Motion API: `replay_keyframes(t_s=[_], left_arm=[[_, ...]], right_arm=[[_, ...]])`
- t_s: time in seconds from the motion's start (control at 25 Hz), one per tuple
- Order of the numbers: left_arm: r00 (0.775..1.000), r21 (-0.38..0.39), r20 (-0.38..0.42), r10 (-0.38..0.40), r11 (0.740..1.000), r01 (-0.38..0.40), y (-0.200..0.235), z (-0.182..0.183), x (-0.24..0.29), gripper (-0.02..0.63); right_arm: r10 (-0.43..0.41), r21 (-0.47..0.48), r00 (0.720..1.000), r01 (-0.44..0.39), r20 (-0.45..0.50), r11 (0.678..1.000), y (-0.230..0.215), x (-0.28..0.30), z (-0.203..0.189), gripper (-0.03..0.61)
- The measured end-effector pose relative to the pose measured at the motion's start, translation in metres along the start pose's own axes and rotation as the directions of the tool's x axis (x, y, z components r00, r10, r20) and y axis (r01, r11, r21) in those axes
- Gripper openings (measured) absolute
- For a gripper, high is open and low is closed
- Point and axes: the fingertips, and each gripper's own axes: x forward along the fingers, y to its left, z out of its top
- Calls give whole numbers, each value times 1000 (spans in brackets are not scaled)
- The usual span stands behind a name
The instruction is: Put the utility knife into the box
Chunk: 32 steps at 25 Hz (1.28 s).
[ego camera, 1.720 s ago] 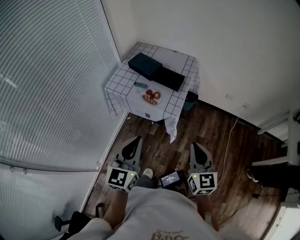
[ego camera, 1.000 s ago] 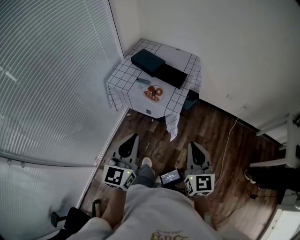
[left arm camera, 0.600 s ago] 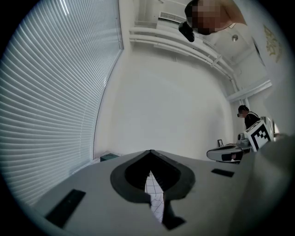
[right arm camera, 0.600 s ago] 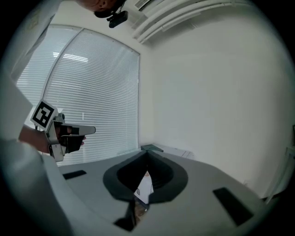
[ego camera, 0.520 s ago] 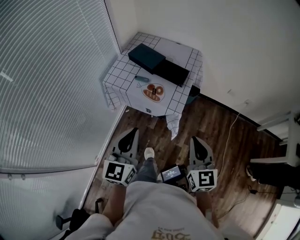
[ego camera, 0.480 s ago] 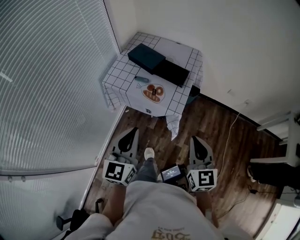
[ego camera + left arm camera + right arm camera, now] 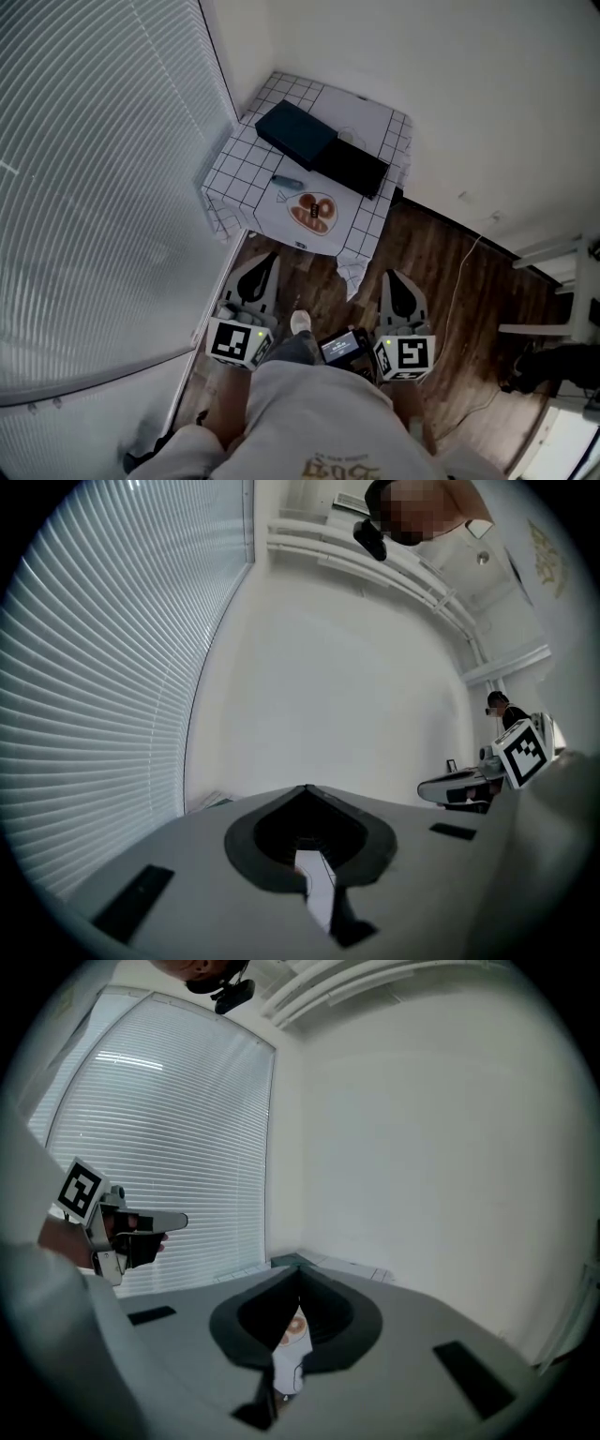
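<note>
The left tool [image 7: 262, 270] and the right tool [image 7: 399, 284] are held out in front of the waist, side by side and well apart, both pointing forward. Each tool's jaws are pressed together with nothing between them. The left tool points level and the right tool tips slightly downward. The left forearm [image 7: 227, 412] and the right forearm [image 7: 405, 414] run straight back from the tools. One leg [image 7: 292, 349] reaches forward between the tools, its shoe [image 7: 300, 322] nearer the left tool.
</note>
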Motion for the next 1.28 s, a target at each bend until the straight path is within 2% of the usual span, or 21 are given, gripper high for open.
replay_keyframes(t_s=[0.16, 0.44, 0.64, 1.08, 1.28], left_arm=[[1000, 9, -4, -25, 1000, 25, 20, 0, 20, 6], [998, 17, -1, -60, 998, 60, 38, 5, 53, 6], [998, 3, 7, -62, 998, 62, 47, 6, 76, 6], [1000, 8, -5, 22, 1000, -22, 88, 10, 149, 6], [998, 44, -23, 52, 998, -51, 99, 17, 181, 8]], right_arm=[[-9, 69, 1000, 7, 29, 998, -1, 21, 11, 6], [-61, 62, 998, 59, 23, 996, -13, 44, 18, 6], [-65, 68, 998, 64, 15, 996, -24, 67, 17, 6], [-11, 37, 999, 10, 35, 999, -63, 147, 39, 7], [23, 46, 999, -25, 44, 999, -82, 186, 48, 6]])
